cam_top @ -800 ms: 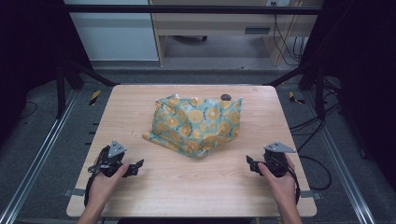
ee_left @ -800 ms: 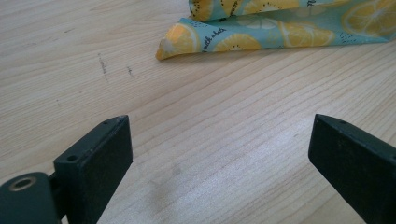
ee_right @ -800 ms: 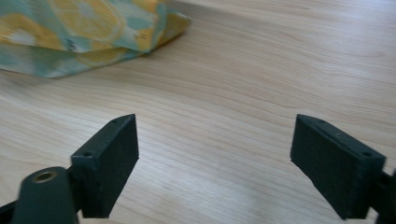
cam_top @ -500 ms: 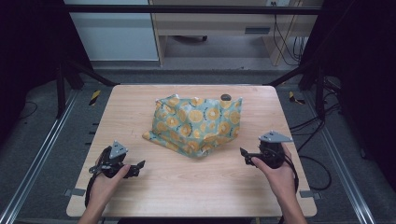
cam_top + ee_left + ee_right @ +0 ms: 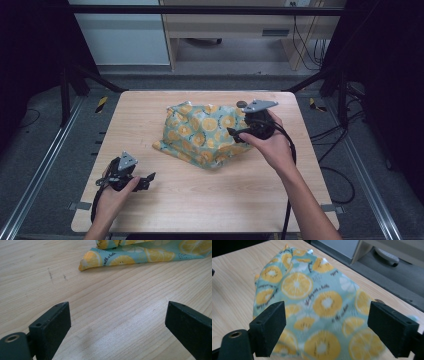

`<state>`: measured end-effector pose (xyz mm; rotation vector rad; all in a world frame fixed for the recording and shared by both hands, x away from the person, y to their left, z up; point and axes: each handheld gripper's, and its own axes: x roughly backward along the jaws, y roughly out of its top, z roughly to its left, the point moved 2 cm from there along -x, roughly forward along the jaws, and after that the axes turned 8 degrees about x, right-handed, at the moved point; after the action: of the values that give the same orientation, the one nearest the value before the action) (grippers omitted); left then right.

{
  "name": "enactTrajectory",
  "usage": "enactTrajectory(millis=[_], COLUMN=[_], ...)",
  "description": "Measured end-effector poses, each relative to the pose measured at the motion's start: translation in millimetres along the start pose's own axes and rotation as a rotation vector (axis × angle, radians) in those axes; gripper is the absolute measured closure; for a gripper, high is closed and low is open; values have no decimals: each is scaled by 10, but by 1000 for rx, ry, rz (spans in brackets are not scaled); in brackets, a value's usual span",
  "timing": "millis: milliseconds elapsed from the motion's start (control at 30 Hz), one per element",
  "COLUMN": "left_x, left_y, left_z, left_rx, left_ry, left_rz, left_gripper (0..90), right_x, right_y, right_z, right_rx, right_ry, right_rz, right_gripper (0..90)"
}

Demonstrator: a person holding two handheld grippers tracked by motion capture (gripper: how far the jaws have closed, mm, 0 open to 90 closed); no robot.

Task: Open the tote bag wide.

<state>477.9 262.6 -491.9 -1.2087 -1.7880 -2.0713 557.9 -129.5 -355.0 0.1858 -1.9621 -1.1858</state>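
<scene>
I have my right gripper [image 5: 239, 135] over the right side of the cloth [image 5: 202, 132], the teal one printed with orange slices, which lies in a rumpled heap in the middle of the surface [image 5: 225, 200], a little toward the far edge. In the right gripper view the cloth [image 5: 312, 307] lies under and between my fingers [image 5: 270, 325], which stand wide apart with nothing between them but air; I cannot tell whether they touch the fabric yet or hang just above it. My left gripper [image 5: 146, 179] waits near my own edge of the surface, well apart from the cloth, its fingers [image 5: 53, 322] spread too and holding nothing. Ahead of them in the left gripper view is the cloth's near corner [image 5: 87, 261], lying flat on the wood.

I judge this to be the reach, the step before the first grasp: the right side is lined up, the left has not begun. The next move, as I read it, calls for lowering the right fingers onto a fold or edge on that side and closing on a single layer (not a bunched handful, or the cloth will come up as a lump). After that, I would bring the left forward to that near corner, so both ends are held and the cloth can be spread or folded.
</scene>
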Motion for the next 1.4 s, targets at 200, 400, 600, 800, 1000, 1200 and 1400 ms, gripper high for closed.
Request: enactTrajectory(millis=[200,400,600,800,1000,1200,1400], left_x=[-2,-21,-19,-13,-11,-6,1], left_y=[0,-2,-4,-4,0,4,11], left_z=[-2,4,-2,-8,-15,-7,-5], left_rx=[2,10,12,9,9,9,13], left_ry=[-7,-14,-18,-21,-21,-19,-16], left_rz=[-2,0,-1,-1,-6,-7,-13], left_gripper=[60,60,60,60,60,61,61], right_x=[-419,-747,-1027,-1194,-1269,-1257,-1168], right_y=[187,351,459,500,483,459,474], right_z=[-122,-170,-171,-164,-129,-66,-22], right_rx=[-17,-31,-41,-42,-17,32,48], right_ry=[33,74,110,139,175,195,209], right_rz=[30,35,53,95,139,154,138], right_gripper=[163,155,154,203,426,733,884])
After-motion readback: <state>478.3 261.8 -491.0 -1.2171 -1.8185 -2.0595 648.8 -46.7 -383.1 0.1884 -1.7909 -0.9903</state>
